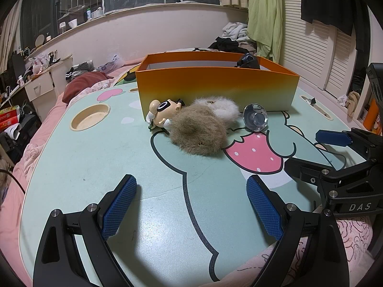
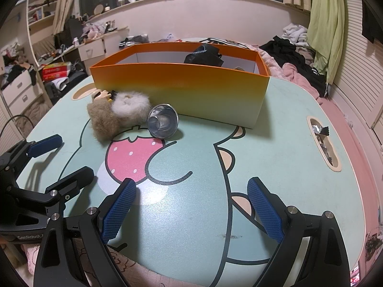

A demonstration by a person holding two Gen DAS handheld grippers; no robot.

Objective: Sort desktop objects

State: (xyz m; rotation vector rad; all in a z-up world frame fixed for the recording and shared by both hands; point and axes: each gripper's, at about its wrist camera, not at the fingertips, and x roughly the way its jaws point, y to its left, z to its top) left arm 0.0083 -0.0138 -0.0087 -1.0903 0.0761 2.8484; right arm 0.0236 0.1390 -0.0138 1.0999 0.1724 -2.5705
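Left hand-held gripper (image 1: 191,205) and right hand-held gripper (image 2: 191,205) both tilt down over the near edge of the surface (image 1: 95,167), jaws wide, nothing between them. Figurine (image 1: 162,112), brown fur puff (image 1: 198,131), white puff (image 1: 222,107) and metal cup (image 1: 255,117) sit clustered just in front of the orange box (image 1: 215,88), well apart from both grippers.

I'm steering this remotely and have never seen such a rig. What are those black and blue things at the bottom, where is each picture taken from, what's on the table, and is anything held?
They are hand-held tongs, each carrying a camera that looks along its fingers. One picture is from the left tongs, the other from the right tongs. Both stand open, holding nothing. On the table, before an orange box, lie a toy figure, a brown fluffy piece, a white fluffy piece and a shiny metal cup on its side.
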